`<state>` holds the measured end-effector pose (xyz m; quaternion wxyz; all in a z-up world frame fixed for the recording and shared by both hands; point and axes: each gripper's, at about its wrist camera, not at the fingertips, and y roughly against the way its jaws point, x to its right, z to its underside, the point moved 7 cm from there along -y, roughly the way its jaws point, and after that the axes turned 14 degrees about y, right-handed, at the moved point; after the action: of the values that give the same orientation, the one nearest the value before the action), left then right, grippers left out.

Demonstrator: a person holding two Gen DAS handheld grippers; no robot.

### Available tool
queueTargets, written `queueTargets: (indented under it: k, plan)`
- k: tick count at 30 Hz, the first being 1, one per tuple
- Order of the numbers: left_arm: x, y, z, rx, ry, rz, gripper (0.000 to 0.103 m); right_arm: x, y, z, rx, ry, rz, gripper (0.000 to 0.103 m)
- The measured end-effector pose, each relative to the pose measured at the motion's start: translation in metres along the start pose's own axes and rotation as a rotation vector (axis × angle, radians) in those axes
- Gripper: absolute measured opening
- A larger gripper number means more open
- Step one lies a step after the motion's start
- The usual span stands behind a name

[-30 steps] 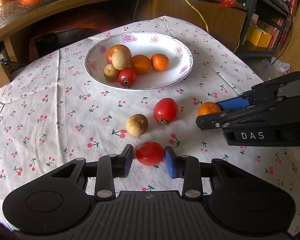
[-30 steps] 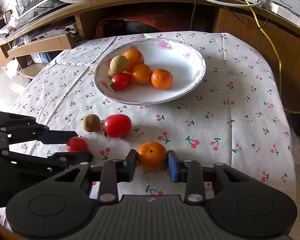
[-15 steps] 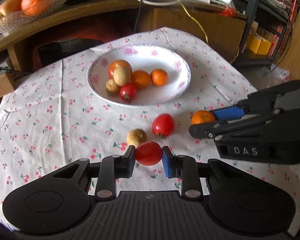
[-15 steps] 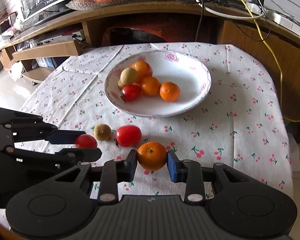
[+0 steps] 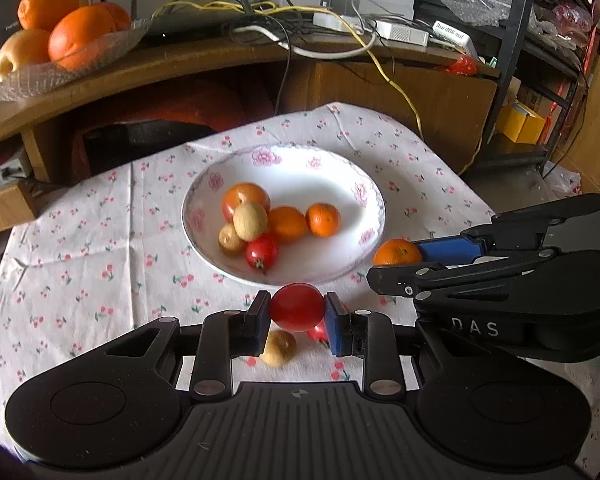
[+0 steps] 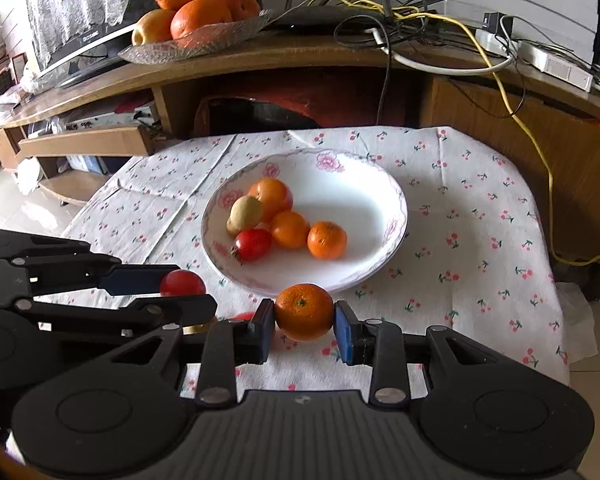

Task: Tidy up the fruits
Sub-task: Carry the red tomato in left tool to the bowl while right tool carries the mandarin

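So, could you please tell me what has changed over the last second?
Both fruits have left the tablecloth: the left hand-held gripper closed on the red tomato, and the right hand-held gripper, gripping the orange, lifted it towards the bowl. The bowl's fruit, the brown fruit and the other tomato stayed put.

Bare right half of bowl point(image 6: 396, 216); fruit pile point(image 6: 276, 220) crowding its left side.

Both wrist cams low, fwd-facing, near, sharing bowl point(image 5: 364, 196) point(image 6: 396, 200)
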<state>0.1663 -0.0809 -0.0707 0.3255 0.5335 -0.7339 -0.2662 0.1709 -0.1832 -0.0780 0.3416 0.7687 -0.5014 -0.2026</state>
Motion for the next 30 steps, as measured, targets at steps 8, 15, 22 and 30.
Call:
queueTargets:
  k: [8,15,22,30]
  plan:
    - [-0.001,-0.016,-0.021,0.017,0.008,-0.007,0.035,0.017,-0.013,-0.013,0.013,-0.038,0.011,0.033]
    - [-0.007,-0.039,-0.031,0.004,0.022,-0.014,0.035,0.030,-0.034,-0.019,-0.003,-0.055,0.034,0.033]
    - [-0.012,-0.049,-0.036,0.000,0.036,-0.023,0.035,0.035,-0.047,-0.024,0.002,-0.041,0.041,0.033]
    - [-0.015,-0.057,-0.040,0.007,0.044,-0.034,0.035,0.038,-0.056,-0.028,0.011,-0.024,0.046,0.033]
